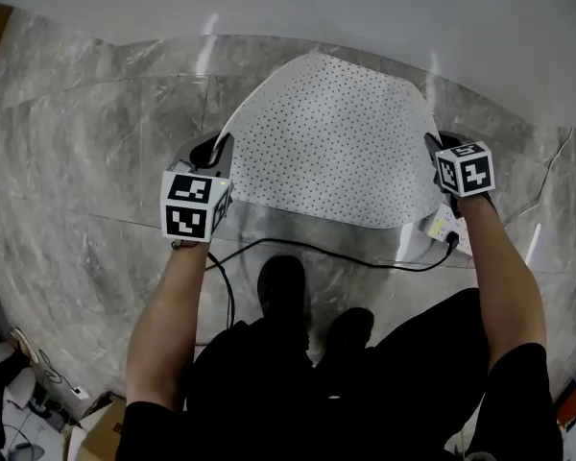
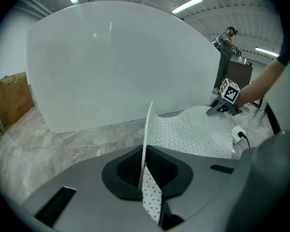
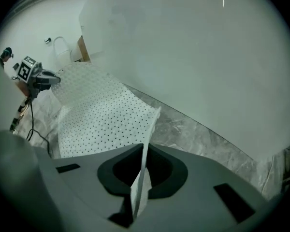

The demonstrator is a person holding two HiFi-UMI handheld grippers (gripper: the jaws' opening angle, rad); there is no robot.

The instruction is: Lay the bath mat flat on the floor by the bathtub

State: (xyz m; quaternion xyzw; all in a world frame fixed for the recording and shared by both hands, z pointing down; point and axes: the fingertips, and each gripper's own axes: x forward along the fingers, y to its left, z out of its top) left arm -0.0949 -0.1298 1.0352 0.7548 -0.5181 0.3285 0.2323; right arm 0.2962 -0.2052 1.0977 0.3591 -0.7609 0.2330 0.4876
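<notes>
Nearest to me, in the head view, I see the person's dark shoes (image 1: 284, 288) on the marble floor (image 1: 86, 142). A black cable (image 1: 317, 250) lies across the floor just in front of them and runs to a white plug block (image 1: 443, 225) below the right wrist.

A little further, both arms reach forward and down. The left gripper (image 1: 217, 156) has its jaws closed on the near left corner of the bath mat (image 1: 336, 142). In the left gripper view the thin edge of the mat (image 2: 193, 134) stands upright between the pads of this gripper (image 2: 146, 175). The right gripper (image 1: 436, 152) is closed in the same way on the near right corner. Its own view shows the edge of the mat (image 3: 96, 115) pinched between its jaws (image 3: 139, 178).

The mat is white with small dark dots. It stretches between the two grippers and spreads away from me over the floor. Its near edge is lifted by the corners. Whether its far edge touches the floor, I cannot tell.

Beyond the mat, the curved white wall of the bathtub (image 1: 269, 3) closes the scene.
</notes>
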